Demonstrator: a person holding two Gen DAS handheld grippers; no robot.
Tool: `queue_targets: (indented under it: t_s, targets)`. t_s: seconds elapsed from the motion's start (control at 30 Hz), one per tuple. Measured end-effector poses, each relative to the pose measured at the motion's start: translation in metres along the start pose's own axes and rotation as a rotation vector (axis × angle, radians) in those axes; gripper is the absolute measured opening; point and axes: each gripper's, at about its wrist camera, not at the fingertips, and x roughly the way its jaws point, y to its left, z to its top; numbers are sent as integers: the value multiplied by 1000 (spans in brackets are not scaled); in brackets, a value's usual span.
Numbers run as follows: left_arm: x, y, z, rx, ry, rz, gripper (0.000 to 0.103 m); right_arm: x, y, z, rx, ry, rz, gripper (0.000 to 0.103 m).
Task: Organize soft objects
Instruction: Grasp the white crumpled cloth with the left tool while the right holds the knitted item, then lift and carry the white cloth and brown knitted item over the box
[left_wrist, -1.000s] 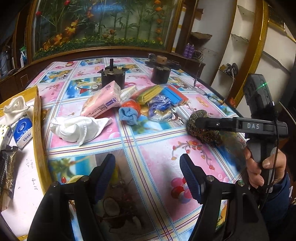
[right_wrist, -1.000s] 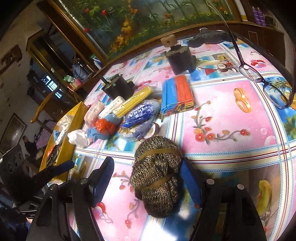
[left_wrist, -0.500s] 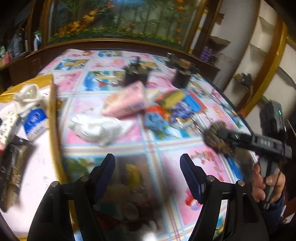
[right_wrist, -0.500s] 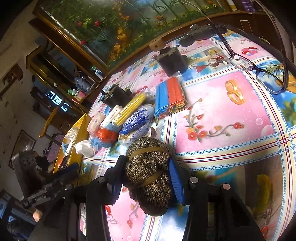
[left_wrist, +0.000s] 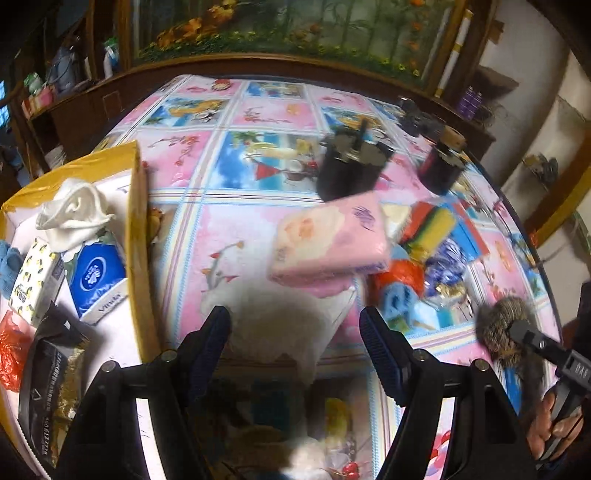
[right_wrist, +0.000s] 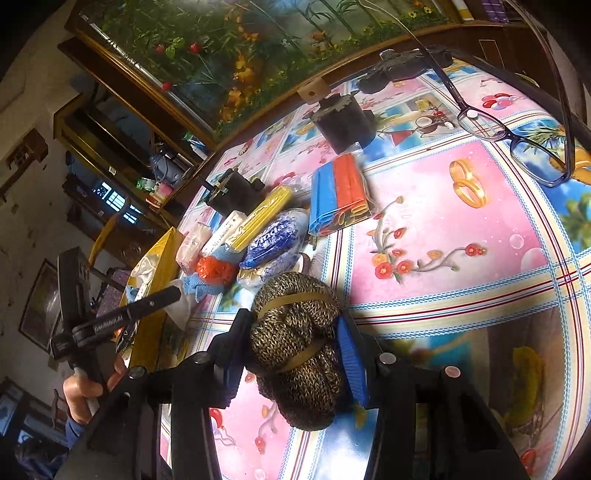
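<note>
Clamping the brown knitted roll (right_wrist: 295, 354), the right tongs (right_wrist: 291, 363) have just been closing on its sides above the counter (right_wrist: 443, 229); only this view shows its two tan bands and speckled yarn. From the left wrist it is a blurred tuft (left_wrist: 500, 325). The left tongs (left_wrist: 295, 339) stand apart over what is probably a white cloth (left_wrist: 291, 321), beside the yellow-rimmed box (left_wrist: 135, 229).

Two close wrist views angled down, sharing tablecloth (left_wrist: 236, 229), left seemingly blurred
</note>
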Motion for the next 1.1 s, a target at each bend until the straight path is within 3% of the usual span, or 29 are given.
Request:
queue_targets:
  t_s: [0.03,0.1,0.13,0.27,0.33,0.4,0.47,0.53,0.6,0.7,0.77,1.1]
  targets:
    - [-1,-6,-3,19,-5,-2,69,0,0,0,0,0,0,50]
    - [-1,-18,-10,62,-9,2,47,0,1,0,-2,-2,1,50]
    - [-1,-22,-12,77,-10,3,44,0,0,0,-2,-3,1,50]
    - [3,-30,-17,106,-26,39,42,0,1,0,-1,-4,1,50]
    - [4,-29,-15,96,-26,40,46,0,1,0,-1,-3,1,50]
    - [5,-29,-14,90,-24,34,72,-1,1,0,-2,-2,1,51]
    - [6,-31,-14,97,-37,52,78,-1,1,-1,-3,-1,3,51]
    - [9,-34,-14,111,-46,63,77,0,1,-1,-2,0,3,51]
    - [14,-34,-17,110,-42,63,51,0,1,-1,-3,0,3,51]
    - [13,-32,-21,102,-48,35,32,0,1,0,-4,1,6,51]
    - [9,-32,-23,93,-58,-2,25,0,2,-1,-5,1,8,51]
    - [-25,-48,-38,107,-188,-146,25,0,5,-1,-23,-6,23,51]
